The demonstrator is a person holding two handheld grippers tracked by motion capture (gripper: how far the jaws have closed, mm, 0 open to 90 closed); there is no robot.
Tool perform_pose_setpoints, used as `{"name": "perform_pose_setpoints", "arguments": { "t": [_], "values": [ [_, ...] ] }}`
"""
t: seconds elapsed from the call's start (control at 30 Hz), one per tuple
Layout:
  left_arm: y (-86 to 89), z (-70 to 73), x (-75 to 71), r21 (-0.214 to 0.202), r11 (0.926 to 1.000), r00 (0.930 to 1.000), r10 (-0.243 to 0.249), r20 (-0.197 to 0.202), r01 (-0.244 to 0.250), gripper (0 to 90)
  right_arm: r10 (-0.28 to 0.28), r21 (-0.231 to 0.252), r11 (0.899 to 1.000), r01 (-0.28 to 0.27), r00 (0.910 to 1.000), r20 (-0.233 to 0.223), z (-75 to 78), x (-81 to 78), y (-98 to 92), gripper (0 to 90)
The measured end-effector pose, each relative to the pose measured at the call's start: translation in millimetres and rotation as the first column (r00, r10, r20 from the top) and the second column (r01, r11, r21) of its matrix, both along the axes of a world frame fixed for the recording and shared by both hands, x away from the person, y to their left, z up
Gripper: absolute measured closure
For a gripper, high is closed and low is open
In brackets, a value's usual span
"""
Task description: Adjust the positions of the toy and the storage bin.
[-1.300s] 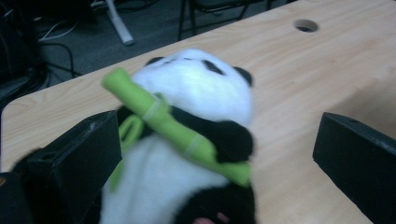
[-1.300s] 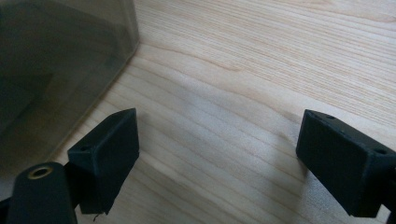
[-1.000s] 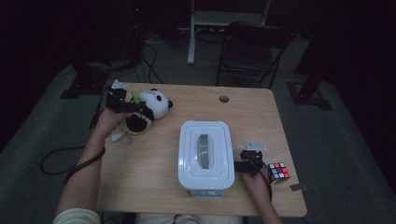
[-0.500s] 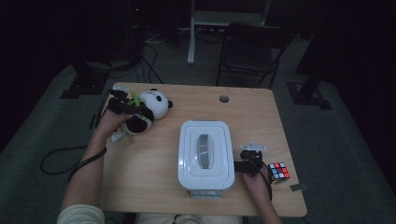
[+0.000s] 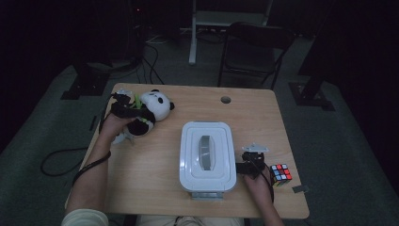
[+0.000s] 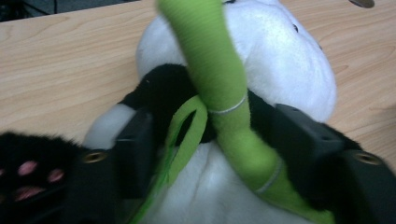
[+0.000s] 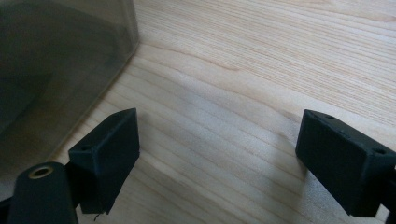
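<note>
Panda plush point(image 5: 149, 113) lies near the desk's point(image 5: 141, 188) far left corner. Left gripper point(image 5: 126, 109) has just been closing w/ panda's body & green stalk point(image 6: 219, 88) between jaws, pads pressing into plush. Right gripper point(image 5: 251, 162) released, jaws wide over bare wood near right edge, betw. white lidded box point(image 5: 207, 157) & puzzle cube point(image 5: 280, 173).

The room is dim; a light wooden bench point(image 5: 155, 188) stands on grey carpet point(image 5: 42, 197); a dark chair point(image 5: 251, 47) waits beyond its far edge; cables point(image 5: 155, 61) trail across the floor.
</note>
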State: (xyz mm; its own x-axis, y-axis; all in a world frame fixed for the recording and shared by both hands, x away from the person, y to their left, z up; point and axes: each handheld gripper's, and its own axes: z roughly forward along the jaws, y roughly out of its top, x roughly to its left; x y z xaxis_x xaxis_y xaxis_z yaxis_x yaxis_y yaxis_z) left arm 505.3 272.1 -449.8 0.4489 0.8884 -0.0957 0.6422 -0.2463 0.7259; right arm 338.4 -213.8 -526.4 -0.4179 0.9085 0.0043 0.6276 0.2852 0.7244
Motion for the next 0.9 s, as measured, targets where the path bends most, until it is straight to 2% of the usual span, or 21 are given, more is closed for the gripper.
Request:
{"name": "perform_pose_setpoints", "arguments": {
  "t": [0.23,0.37,0.5,0.7,0.9],
  "values": [
    [-1.6,3.1,-7.1,-0.036,0.9963,0.9967,0.078,0.021,-0.077,64.0,-0.001,0.0,1.0,0.001,1.0,-0.001,0.0,-0.2,0.0,13.1],
    [-4.7,8.4,-12.0,-0.061,0.9928,0.994,0.105,0.028,-0.104,69.7,-0.001,0.0,1.0,0.001,1.0,-0.001,0.0,-0.1,0.0,13.1],
    [-6.2,13.7,-17.8,-0.057,0.9918,0.9928,0.116,0.03,-0.114,70.1,-0.001,0.0,1.0,0.001,1.0,-0.001,0.0,-0.1,0.0,13.1],
    [-10.9,24.1,-31.6,-0.062,0.9947,0.9953,0.085,0.048,-0.082,70.2,-0.001,0.0,1.0,0.001,1.0,-0.001,0.0,-0.1,0.0,13.1],
    [-22.4,40.2,-50.4,-0.064,0.9978,0.997,0.023,0.074,-0.018,70.1,-0.001,0.001,1.0,0.001,1.0,-0.001,0.0,-0.1,0.0,13.1]
  ]
}}
